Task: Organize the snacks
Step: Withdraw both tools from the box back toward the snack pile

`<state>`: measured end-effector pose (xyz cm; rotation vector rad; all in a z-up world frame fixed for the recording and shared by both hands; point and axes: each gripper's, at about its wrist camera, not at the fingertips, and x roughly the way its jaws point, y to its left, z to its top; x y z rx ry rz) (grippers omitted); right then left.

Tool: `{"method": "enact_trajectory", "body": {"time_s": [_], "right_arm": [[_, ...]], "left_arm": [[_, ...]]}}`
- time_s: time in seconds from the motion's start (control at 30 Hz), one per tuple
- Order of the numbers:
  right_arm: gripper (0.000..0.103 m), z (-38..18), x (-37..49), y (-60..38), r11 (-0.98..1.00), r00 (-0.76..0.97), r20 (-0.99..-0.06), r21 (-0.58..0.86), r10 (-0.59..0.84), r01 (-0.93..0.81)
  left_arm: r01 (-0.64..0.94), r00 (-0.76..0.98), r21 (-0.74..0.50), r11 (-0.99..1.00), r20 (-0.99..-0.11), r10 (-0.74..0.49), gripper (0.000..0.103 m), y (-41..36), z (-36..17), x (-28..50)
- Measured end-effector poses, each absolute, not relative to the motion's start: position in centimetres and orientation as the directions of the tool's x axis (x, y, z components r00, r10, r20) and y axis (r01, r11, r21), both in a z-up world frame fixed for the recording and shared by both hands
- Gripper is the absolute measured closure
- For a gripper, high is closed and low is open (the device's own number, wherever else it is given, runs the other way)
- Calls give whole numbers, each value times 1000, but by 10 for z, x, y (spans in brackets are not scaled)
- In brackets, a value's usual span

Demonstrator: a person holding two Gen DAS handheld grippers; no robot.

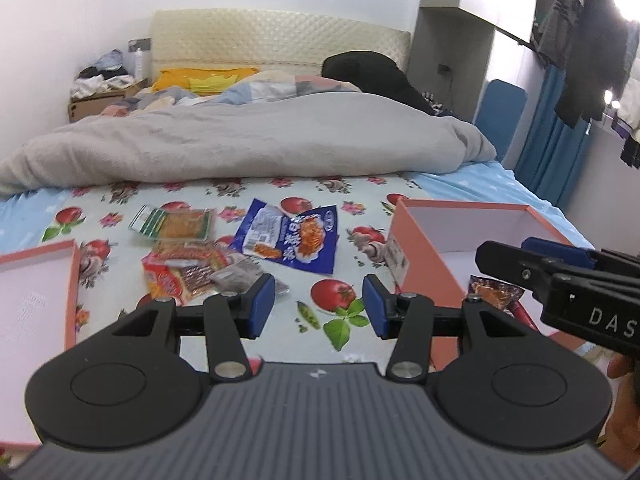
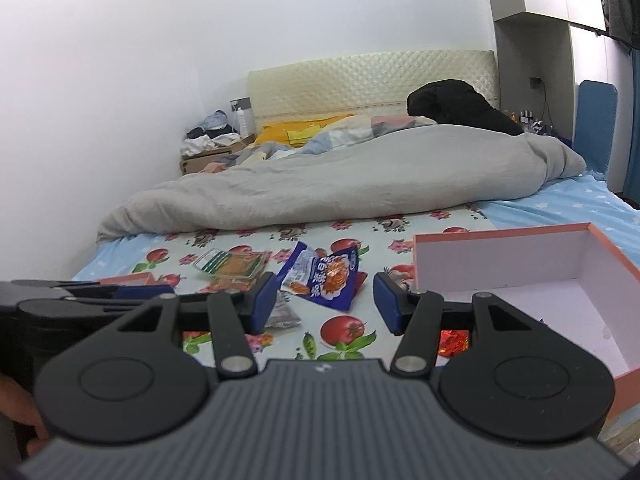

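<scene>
Several snack packets lie on the flowered bed sheet: a blue packet (image 1: 290, 240) (image 2: 322, 276), a clear green-edged packet (image 1: 176, 224) (image 2: 232, 266), a red-orange packet (image 1: 180, 272) and a small grey packet (image 1: 240, 276) (image 2: 284, 314). An open pink box (image 1: 416, 240) (image 2: 500, 264) stands at the right with a red packet (image 1: 494, 292) (image 2: 454, 342) inside. My left gripper (image 1: 319, 306) is open and empty above the sheet. My right gripper (image 2: 326, 306) is open and empty; in the left wrist view it (image 1: 560, 276) hovers over the box.
The pink box lid (image 1: 36, 280) lies at the left. A grey duvet (image 1: 248, 140) is bunched across the bed behind the snacks. A headboard (image 1: 280, 44), a cardboard box of clothes (image 1: 100, 96) and hanging clothes (image 1: 592, 52) lie beyond.
</scene>
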<state>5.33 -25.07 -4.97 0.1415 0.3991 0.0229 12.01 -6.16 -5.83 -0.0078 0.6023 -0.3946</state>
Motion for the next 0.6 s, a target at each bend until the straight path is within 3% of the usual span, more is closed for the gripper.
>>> {"method": "enact_trajectory", "body": {"time_s": [0.6], "right_arm": [[47,-86,38,-222,983,857,-486,151,168,-106]], "left_arm": [[199,743,-192,961,-610,-276,49,3,-106,94]]}}
